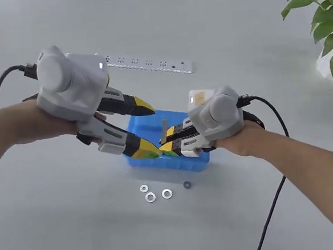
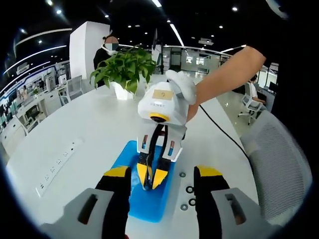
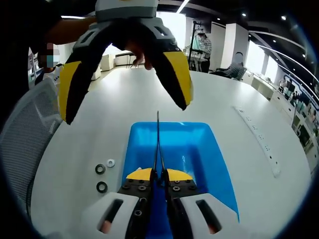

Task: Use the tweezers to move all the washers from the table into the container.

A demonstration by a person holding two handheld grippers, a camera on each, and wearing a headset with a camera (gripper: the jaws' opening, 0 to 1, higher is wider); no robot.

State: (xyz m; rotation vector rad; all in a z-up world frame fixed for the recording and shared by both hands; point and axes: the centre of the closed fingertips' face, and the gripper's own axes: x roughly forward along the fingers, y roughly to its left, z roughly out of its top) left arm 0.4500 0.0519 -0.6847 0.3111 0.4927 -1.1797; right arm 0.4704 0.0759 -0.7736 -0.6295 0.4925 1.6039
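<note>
Already moved: apparently nothing; no washer made out inside the blue container [image 3: 199,164] in the right gripper view.
Left to move: four washers [image 1: 167,193], loose on the surface [image 1: 59,224] just in front of the container's near wall, close together in a small cluster.
Tweezers [image 3: 158,144]: clamped in the right tongs [image 3: 158,175], tips reaching out over the container, nothing seen pinched between them.
Right tongs: together on the tweezers, held above the container rather than over the washers.
Left tongs [image 1: 148,131]: apart and empty, poised over the container's left end, facing the right tongs.
Stage, as a guess: very start, first pickup not yet made; tweezers to be brought down to the cluster.
Around: power strip [image 1: 148,64] beyond the container, potted plant [image 1: 319,17] at the far right edge.
In the way: nothing lying between washers and container; only the left tongs crowding the space near the tweezers. Flat, thin washers probably awkward to pinch off the surface.
</note>
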